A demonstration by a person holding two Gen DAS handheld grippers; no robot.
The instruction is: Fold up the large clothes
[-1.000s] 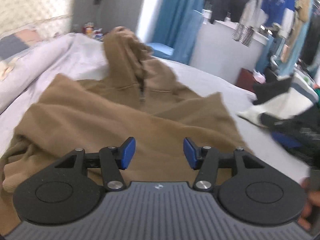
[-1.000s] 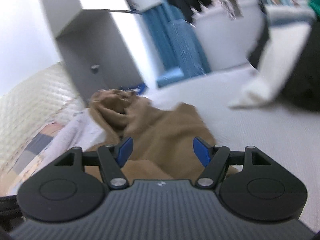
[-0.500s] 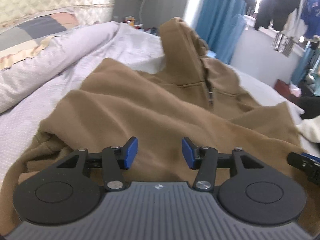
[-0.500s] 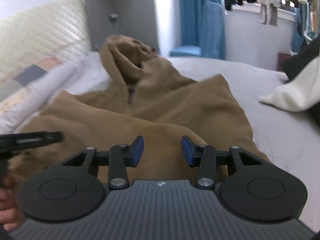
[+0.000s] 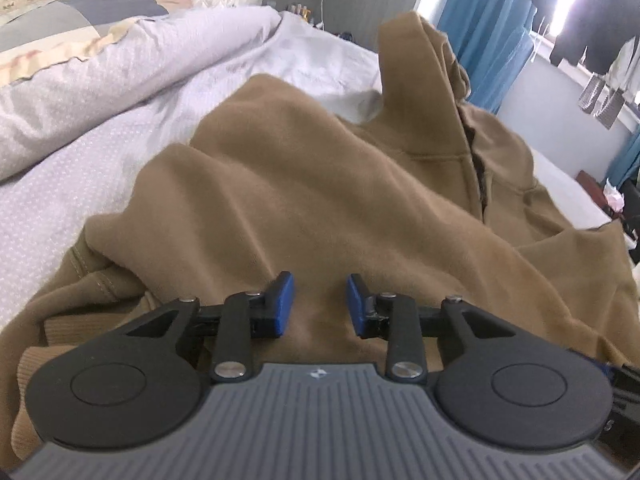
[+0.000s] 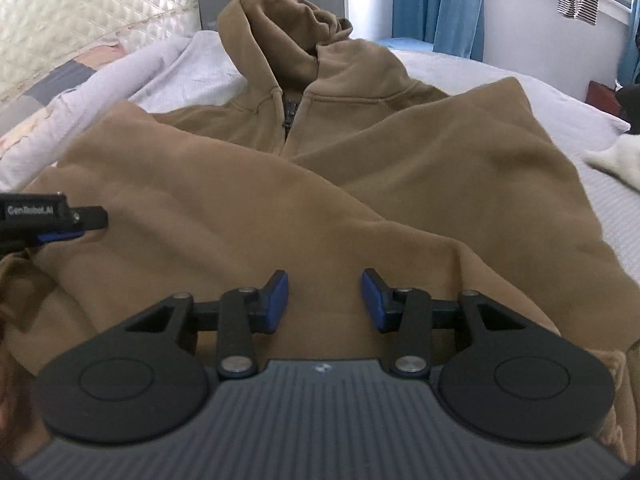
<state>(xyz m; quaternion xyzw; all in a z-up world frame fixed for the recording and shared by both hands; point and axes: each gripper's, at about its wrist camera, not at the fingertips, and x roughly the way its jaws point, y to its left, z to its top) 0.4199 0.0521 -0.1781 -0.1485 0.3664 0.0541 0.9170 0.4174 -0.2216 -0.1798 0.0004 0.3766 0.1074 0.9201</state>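
Observation:
A brown zip hoodie (image 5: 320, 184) lies front up on the bed, hood at the far end, both sleeves folded across the chest; it also shows in the right wrist view (image 6: 360, 184). My left gripper (image 5: 319, 304) is open and empty, low over the hoodie's near left part, close to the ribbed cuff (image 5: 80, 320). My right gripper (image 6: 324, 300) is open and empty over the hoodie's lower middle. The left gripper's tip shows at the left edge of the right wrist view (image 6: 52, 220).
The hoodie rests on a pale grey bedsheet (image 5: 60, 184) with a rumpled duvet (image 5: 100, 72) and quilted headboard (image 6: 80, 8) at the left. A white garment (image 6: 616, 160) lies at the right. Blue curtains (image 6: 436, 0) and hanging clothes stand beyond the bed.
Both grippers have swung left and lowered toward the hoodie, closing in on its near edge. The jaws stay open. The hoodie has not moved.

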